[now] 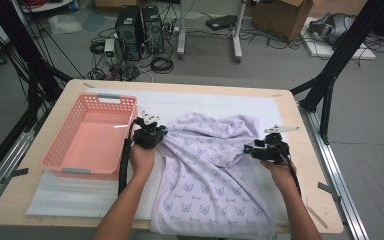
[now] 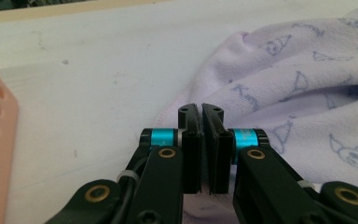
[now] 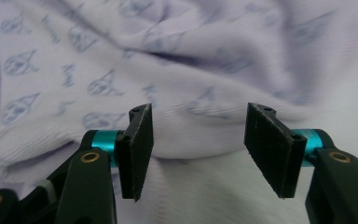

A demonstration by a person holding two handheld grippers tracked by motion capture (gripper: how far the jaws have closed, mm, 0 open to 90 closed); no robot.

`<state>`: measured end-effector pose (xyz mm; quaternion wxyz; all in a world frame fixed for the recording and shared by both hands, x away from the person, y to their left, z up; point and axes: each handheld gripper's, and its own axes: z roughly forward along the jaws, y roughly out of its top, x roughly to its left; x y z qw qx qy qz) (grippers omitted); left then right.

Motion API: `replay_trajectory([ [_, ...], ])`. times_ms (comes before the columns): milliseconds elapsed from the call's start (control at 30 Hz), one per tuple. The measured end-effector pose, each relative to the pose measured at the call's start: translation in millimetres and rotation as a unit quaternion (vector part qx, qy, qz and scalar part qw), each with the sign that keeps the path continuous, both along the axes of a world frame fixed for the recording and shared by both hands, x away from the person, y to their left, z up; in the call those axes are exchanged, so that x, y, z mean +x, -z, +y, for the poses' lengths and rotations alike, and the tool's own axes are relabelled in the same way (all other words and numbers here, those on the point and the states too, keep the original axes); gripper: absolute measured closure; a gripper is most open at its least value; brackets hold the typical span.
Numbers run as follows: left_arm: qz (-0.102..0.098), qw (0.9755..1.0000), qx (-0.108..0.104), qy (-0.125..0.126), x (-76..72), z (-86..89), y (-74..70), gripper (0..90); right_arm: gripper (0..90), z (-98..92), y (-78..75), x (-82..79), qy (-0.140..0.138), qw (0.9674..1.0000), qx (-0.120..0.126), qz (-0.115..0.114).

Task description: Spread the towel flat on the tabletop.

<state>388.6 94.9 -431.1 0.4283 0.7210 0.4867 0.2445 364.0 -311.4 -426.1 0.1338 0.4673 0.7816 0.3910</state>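
One lilac cloth (image 1: 215,170), left hand-held gripper (image 2: 200,112) clamped on its edge, right hand-held gripper (image 3: 198,126) open above folds

Lilac cat-print cloth (image 1: 215,170), rumpled, spread on table, front edge overhanging

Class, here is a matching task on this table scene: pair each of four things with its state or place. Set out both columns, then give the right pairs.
Things
1. left hand-held gripper
2. right hand-held gripper
3. basket
4. cloth

States or places
A. pink, at the table's left side
B. jaws shut at the cloth's edge
C. lilac with a printed pattern, rumpled, hanging over the near edge
D. jaws apart over a fold

Pairs: 1-B, 2-D, 3-A, 4-C
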Motion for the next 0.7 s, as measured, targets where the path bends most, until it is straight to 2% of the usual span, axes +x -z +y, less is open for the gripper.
replay_trajectory([
  [33, 0.004, 1.0, -0.006, 0.002, -1.2, 1.2, 3.1, 85.8, 43.0, 7.1, 4.0, 1.5, -0.013, 0.9999, 0.001, 0.009],
  [67, 0.008, 0.9999, -0.01, 0.005, -2.5, 2.5, 6.3, 85.3, 44.6, 14.5, 8.1, 2.7, -0.027, 0.9995, -0.009, 0.016],
  [100, 0.008, 0.9998, -0.018, 0.006, -3.7, 3.4, 9.5, 83.6, 46.6, 21.9, 12.6, 4.0, -0.034, 0.9989, -0.028, 0.019],
  [133, 0.013, 0.9996, -0.026, 0.006, -4.8, 4.5, 12.0, 81.6, 51.5, 28.2, 15.5, 4.1, -0.033, 0.9983, -0.047, 0.01],
  [167, 0.018, 0.9992, -0.034, 0.009, -5.1, 6.0, 14.1, 77.6, 70.2, 31.6, 15.0, 4.1, -0.036, 0.9975, -0.061, -0.006],
  [200, 0.024, 0.9986, -0.045, 0.011, -5.5, 7.2, 15.6, 71.1, 83.8, 33.8, 14.8, 5.1, -0.046, 0.9958, -0.077, -0.016],
  [267, 0.026, 0.9979, -0.057, 0.016, -7.3, 9.2, 16.9, 62.9, 87.4, 36.3, 13.7, 8.6, -0.051, 0.9921, -0.11, -0.034],
  [300, 0.025, 0.9977, -0.06, 0.02, -8.7, 9.5, 17.2, 59.6, 87.6, 35.6, 12.9, 11.6, -0.032, 0.9895, -0.132, -0.048],
  [367, 0.028, 0.9972, -0.063, 0.028, -11.3, 9.1, 17.8, 54.1, 87.7, 26.1, 9.0, 20.6, 0.018, 0.9864, -0.146, -0.073],
  [433, 0.03, 0.9966, -0.069, 0.035, -14.5, 7.3, 18.3, 50.9, 87.7, 12.7, 2.4, 27.8, 0.085, 0.9782, -0.158, -0.104],
  [467, 0.036, 0.9961, -0.07, 0.041, -15.7, 6.3, 18.3, 49.7, 87.8, 6.1, 0.0, 30.7, 0.116, 0.9725, -0.166, -0.115],
  [500, 0.044, 0.9953, -0.07, 0.051, -16.5, 5.0, 18.3, 47.6, 87.7, -0.4, -1.5, 32.9, 0.143, 0.9666, -0.174, -0.123],
  [533, 0.05, 0.9945, -0.071, 0.06, -17.7, 3.6, 18.1, 46.4, 87.6, -7.1, -2.5, 34.4, 0.169, 0.9631, -0.17, -0.122],
  [567, 0.053, 0.9938, -0.069, 0.069, -18.8, 2.0, 17.7, 46.4, 87.1, -13.8, -2.6, 35.5, 0.184, 0.9645, -0.15, -0.116],
  [600, 0.053, 0.9929, -0.071, 0.08, -19.7, 0.2, 17.3, 46.4, 84.8, -18.8, -2.4, 36.0, 0.191, 0.9685, -0.124, -0.101],
  [667, 0.057, 0.9913, -0.072, 0.094, -21.2, -2.9, 16.8, 46.2, 72.1, -21.7, -3.6, 32.7, 0.189, 0.9713, -0.105, -0.099],
  [700, 0.058, 0.991, -0.07, 0.099, -21.4, -4.4, 17.4, 45.9, 67.1, -22.4, -4.7, 30.0, 0.18, 0.9742, -0.089, -0.104],
])
